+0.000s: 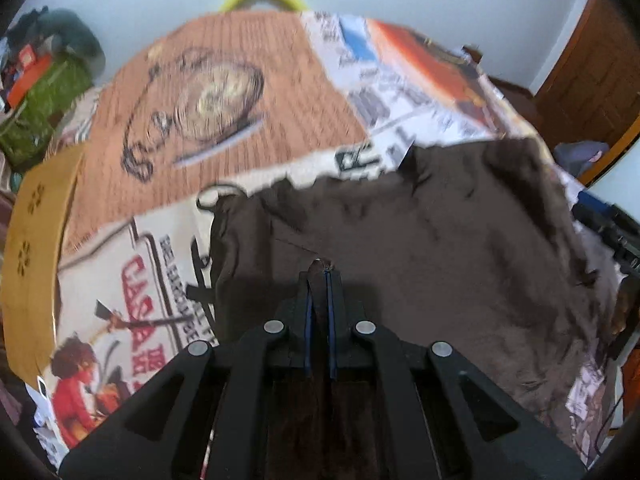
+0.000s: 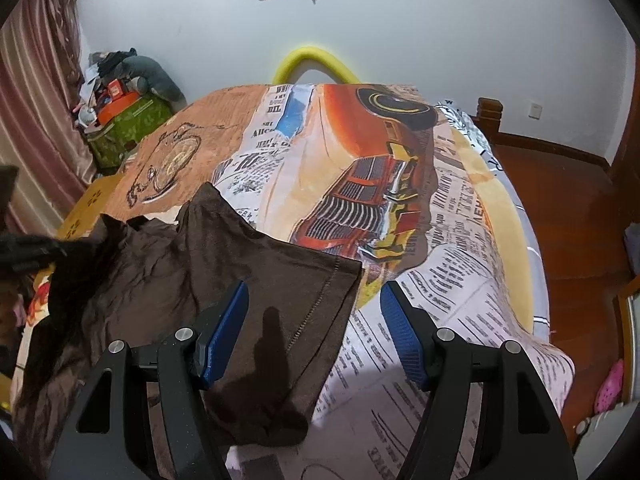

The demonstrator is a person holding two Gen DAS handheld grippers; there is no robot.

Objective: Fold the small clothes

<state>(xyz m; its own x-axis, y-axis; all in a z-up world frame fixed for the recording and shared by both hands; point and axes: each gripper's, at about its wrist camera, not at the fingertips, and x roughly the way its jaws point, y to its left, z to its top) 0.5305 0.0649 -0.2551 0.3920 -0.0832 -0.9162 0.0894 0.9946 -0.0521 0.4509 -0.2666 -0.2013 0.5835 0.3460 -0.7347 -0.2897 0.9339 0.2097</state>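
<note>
A dark brown garment lies spread on the printed bedspread. My left gripper is shut on a fold of this brown garment, which runs back between its blue pads. In the right wrist view the same garment lies rumpled at the left, with a stitched hem at its right edge. My right gripper is open and empty, low over that hem, one blue finger over the cloth and the other over the bedspread. The left gripper shows dimly at the far left edge.
The bed has a yellow padded rail at its far end. A green box with clutter and a curtain stand at the left. A yellow board lies along the bed's left side. Wooden floor lies to the right.
</note>
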